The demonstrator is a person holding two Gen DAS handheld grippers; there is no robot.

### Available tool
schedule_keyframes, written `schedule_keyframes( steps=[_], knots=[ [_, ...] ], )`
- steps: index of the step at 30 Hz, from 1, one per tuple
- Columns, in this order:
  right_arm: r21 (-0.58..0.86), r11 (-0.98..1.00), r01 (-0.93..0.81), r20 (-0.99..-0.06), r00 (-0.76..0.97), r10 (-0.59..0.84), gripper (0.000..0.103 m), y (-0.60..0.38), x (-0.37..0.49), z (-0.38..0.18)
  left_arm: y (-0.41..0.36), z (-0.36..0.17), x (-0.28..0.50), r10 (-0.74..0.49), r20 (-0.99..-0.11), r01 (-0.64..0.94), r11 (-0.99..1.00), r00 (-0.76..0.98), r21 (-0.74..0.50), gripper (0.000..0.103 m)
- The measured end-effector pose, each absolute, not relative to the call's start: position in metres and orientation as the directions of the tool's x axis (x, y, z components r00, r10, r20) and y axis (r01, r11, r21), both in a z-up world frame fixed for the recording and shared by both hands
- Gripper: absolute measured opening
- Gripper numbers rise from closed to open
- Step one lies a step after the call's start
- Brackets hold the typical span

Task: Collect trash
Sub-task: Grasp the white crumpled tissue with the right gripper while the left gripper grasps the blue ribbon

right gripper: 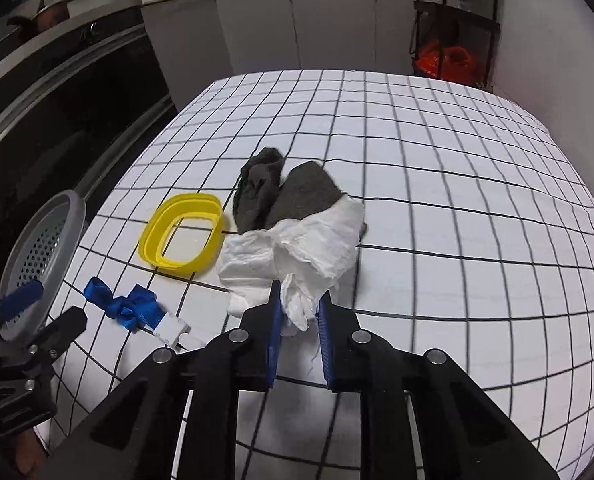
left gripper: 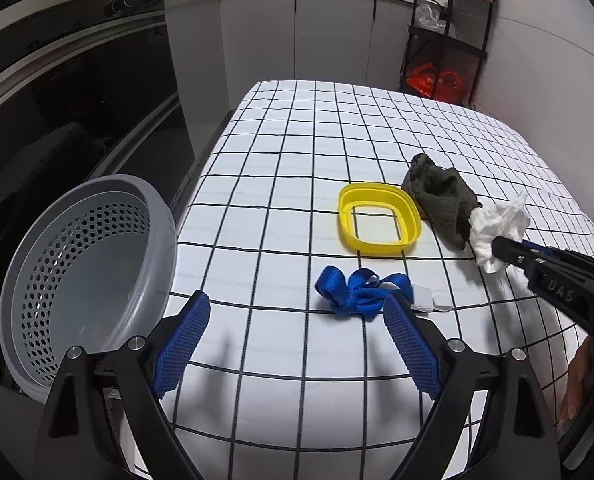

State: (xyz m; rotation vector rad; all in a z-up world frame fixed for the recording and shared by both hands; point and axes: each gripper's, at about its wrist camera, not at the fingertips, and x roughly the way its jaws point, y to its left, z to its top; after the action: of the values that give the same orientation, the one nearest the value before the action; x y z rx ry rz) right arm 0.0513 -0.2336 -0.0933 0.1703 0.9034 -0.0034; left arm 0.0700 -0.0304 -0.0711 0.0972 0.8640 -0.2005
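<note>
A crumpled white tissue (right gripper: 297,252) lies on the checked tablecloth (right gripper: 457,208), partly over a dark grey cloth (right gripper: 293,196). My right gripper (right gripper: 300,300) is shut on the tissue's near end; the left wrist view shows the same tissue (left gripper: 497,228) in that gripper (left gripper: 501,246). My left gripper (left gripper: 297,304) stands open above the table, with a blue strap (left gripper: 357,288) and its white clip just beyond its fingertips. A grey perforated basket (left gripper: 89,264) sits tilted at the table's left edge, beside the left gripper.
A yellow oval ring (left gripper: 379,218) lies flat between the strap and the dark cloth. A dark oven front (left gripper: 77,92) runs along the left. Cabinets and a black shelf rack (left gripper: 449,40) with a red bag stand beyond the table's far end.
</note>
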Motion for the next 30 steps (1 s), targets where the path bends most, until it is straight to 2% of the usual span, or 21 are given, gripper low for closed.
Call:
schedule_keyframes(
  steps=[13,27,30],
  knots=[
    [0.183,0.975,0.127,-0.755,0.653,0.057,0.016,-0.271,0.019,-0.074,-0.062,-0.083,0.074,-0.157,-0.779,0.213,0.977,0.607,-0.031,0.089],
    [0.207,0.972,0.111,-0.733,0.675,0.079,0.016,-0.276,0.01,-0.063,-0.08,-0.105,0.098,-0.087,-0.823,0.149,0.989,0.561,-0.003,0.088],
    [0.206,0.972,0.111,-0.733,0.675,0.079,0.016,-0.276,0.01,-0.063,-0.078,-0.105,0.1,-0.117,-0.828,0.147,0.988,0.548,-0.042,0.08]
  ],
)
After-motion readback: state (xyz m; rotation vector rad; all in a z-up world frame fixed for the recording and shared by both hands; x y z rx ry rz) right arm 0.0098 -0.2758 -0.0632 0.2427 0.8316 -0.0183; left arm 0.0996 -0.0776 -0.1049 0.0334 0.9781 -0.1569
